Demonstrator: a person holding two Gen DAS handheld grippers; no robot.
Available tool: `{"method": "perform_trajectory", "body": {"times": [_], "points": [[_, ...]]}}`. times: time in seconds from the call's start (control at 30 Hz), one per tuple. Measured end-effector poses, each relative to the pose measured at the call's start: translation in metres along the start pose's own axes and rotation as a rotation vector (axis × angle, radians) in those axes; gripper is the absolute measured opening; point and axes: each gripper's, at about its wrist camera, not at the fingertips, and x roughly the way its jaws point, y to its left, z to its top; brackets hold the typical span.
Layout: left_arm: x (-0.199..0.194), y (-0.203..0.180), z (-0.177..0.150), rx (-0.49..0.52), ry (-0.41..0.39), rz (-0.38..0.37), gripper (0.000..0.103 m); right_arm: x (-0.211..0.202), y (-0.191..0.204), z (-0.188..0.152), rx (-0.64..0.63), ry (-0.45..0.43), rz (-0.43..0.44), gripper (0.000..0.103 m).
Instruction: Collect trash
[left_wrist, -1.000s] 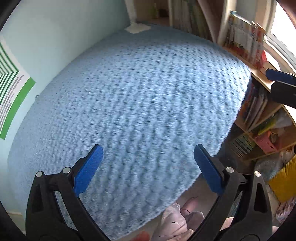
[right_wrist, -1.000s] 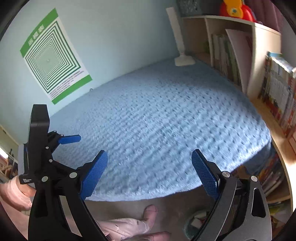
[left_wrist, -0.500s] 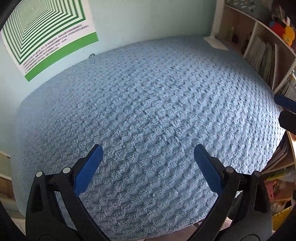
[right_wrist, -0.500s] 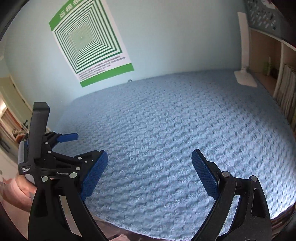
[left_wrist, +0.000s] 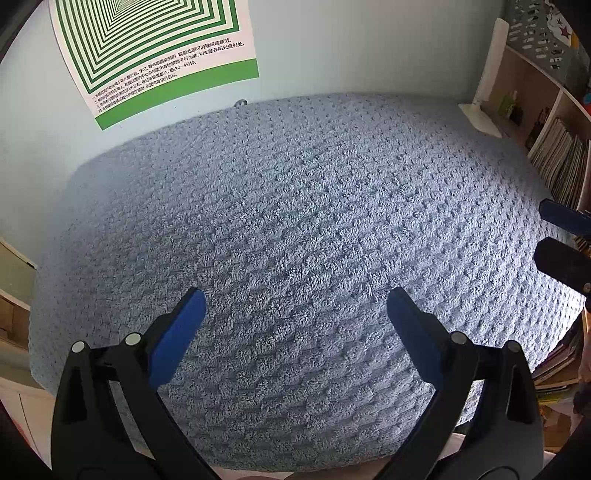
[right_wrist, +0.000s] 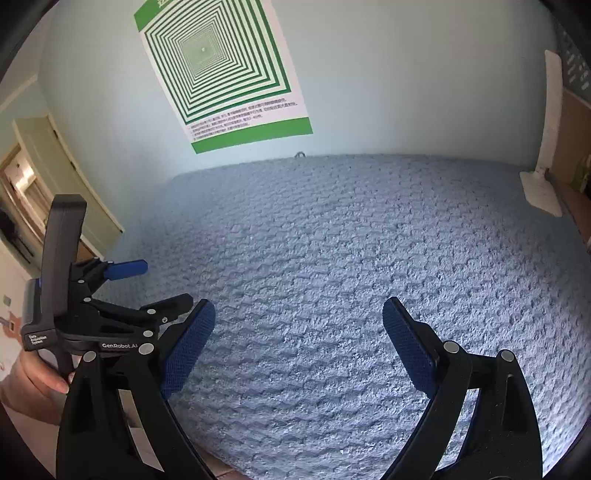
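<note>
Trash: you can't see any on the blanket (left_wrist: 314, 221).
Left gripper (left_wrist: 295, 325): your fingers are wide apart, holding nothing.
Right gripper (right_wrist: 299, 332): wide apart too, holding nothing.
Poster (right_wrist: 225, 70): at 11 o'clock.

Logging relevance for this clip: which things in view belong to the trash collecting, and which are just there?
Job:
left gripper, open, empty
right gripper, open, empty
no trash shows in either view

Just there:
blue blanket
green poster
white lamp
bookshelf
door

left gripper (left_wrist: 295, 306) spread, right gripper (right_wrist: 298, 317) spread
</note>
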Motion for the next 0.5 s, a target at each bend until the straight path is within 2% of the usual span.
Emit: {"method": "perform_trajectory", "body": {"times": [0.5], "points": [[-0.012,-0.006,0.004,-0.039,-0.017,0.046,0.096,0.0,-0.012,-0.001,0.038,-0.004,0.051,0.091]]}}
